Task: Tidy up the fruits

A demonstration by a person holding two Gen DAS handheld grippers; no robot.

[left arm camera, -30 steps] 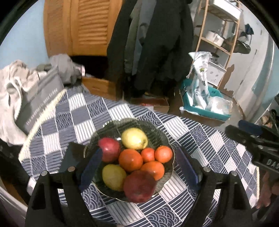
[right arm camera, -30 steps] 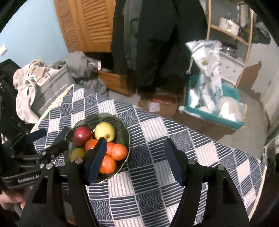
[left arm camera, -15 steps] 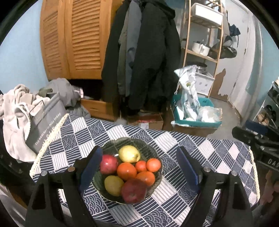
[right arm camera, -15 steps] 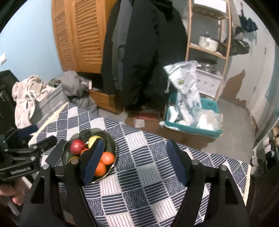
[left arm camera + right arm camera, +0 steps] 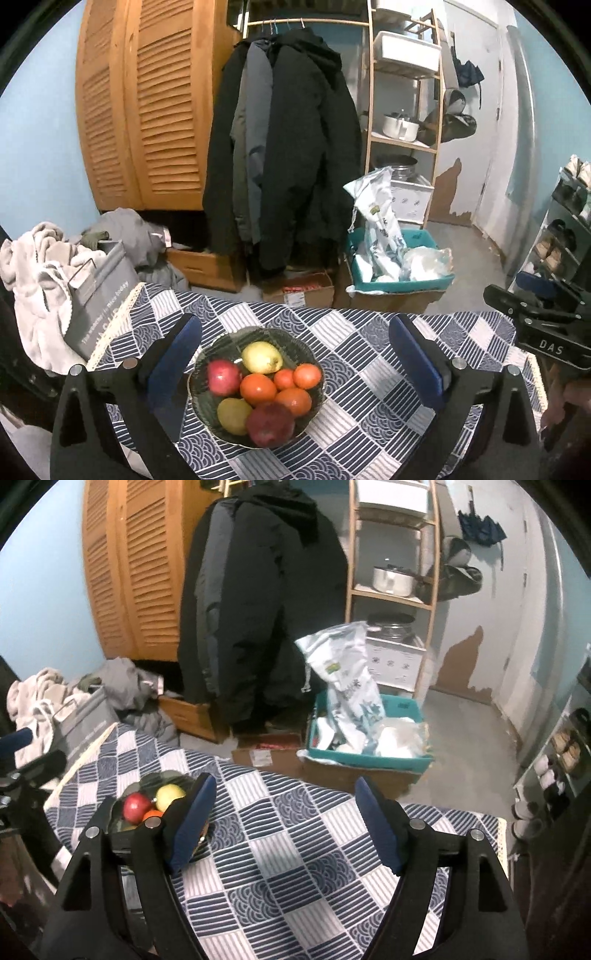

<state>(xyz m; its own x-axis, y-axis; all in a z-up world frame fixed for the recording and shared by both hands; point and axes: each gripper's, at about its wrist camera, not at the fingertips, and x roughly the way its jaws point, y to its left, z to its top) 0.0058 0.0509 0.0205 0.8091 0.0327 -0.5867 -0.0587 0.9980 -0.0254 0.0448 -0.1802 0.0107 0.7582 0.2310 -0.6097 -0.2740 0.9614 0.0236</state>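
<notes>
A dark glass bowl (image 5: pixel 207 363) sits on the blue-and-white patterned tablecloth (image 5: pixel 369 354). It holds a yellow lemon (image 5: pixel 261 356), red apples (image 5: pixel 224 377), several oranges (image 5: pixel 258 389) and a yellow-green fruit (image 5: pixel 233 415). My left gripper (image 5: pixel 293 360) is open and empty, raised above the bowl. My right gripper (image 5: pixel 284 823) is open and empty over the cloth, to the right of the bowl (image 5: pixel 147 781). Its left finger hides part of the bowl. The right gripper also shows at the right edge of the left wrist view (image 5: pixel 535 321).
A grey bag (image 5: pixel 99 295) with pale clothes leans at the table's left edge. Beyond the table stand hanging dark coats (image 5: pixel 288 147), a wooden louvred wardrobe (image 5: pixel 147 103), a teal box (image 5: pixel 399 266) of bags and a wooden shelf (image 5: pixel 402 92).
Both grippers have risen and pulled back from the bowl, so the fruit looks smaller and more of the room shows. Both stay open and empty.
</notes>
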